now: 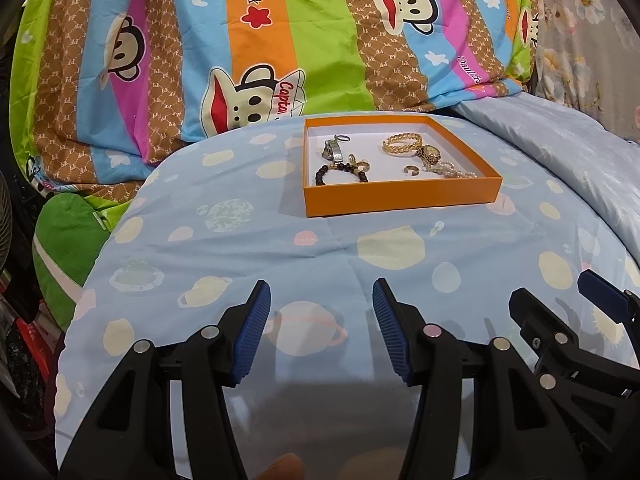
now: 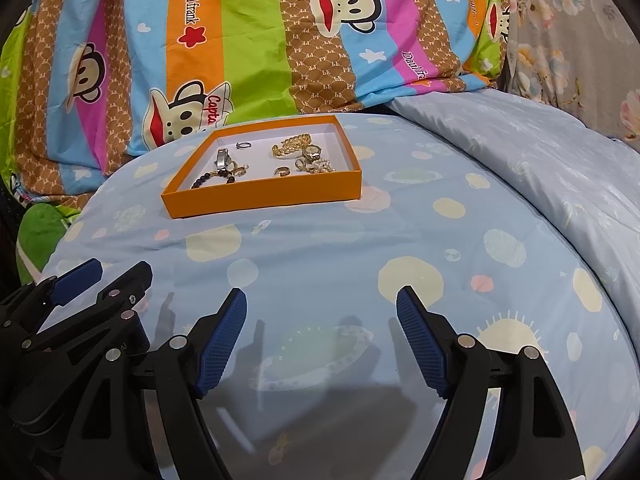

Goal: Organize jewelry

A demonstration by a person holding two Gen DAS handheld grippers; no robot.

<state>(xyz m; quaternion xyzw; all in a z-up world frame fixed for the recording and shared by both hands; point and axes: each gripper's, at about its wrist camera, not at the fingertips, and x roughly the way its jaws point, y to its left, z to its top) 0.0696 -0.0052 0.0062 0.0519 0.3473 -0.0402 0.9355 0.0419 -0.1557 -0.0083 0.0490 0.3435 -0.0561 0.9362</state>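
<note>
Left gripper: black frame with blue ribbed pads; fingers apart, nothing between them; it hovers over the light-blue planet-print bedsheet.
Right gripper: same build; fingers spread wide and empty; it sits just beside the left gripper, whose fingers show at the lower left of the right wrist view.
Shallow orange cardboard box with white floor: it rests flat on the bedsheet, well ahead of both pairs of fingertips, slightly right of the left gripper's axis and left of the right gripper's axis.
Box contents, left half: one silver metal wristwatch, one small silver ring, one dark beaded bracelet with a few small gold rings touching it; their exact count cannot be told.
Box contents, right half: one gold braided bangle, one gold wristwatch, one gold band ring, one white pearl strand against the right wall.
Path to box: open bedsheet between fingertips and box.
Surroundings: striped cartoon-monkey quilt heaped behind the box; pale-blue plain duvet to the right; green plush cushion at the left.
</note>
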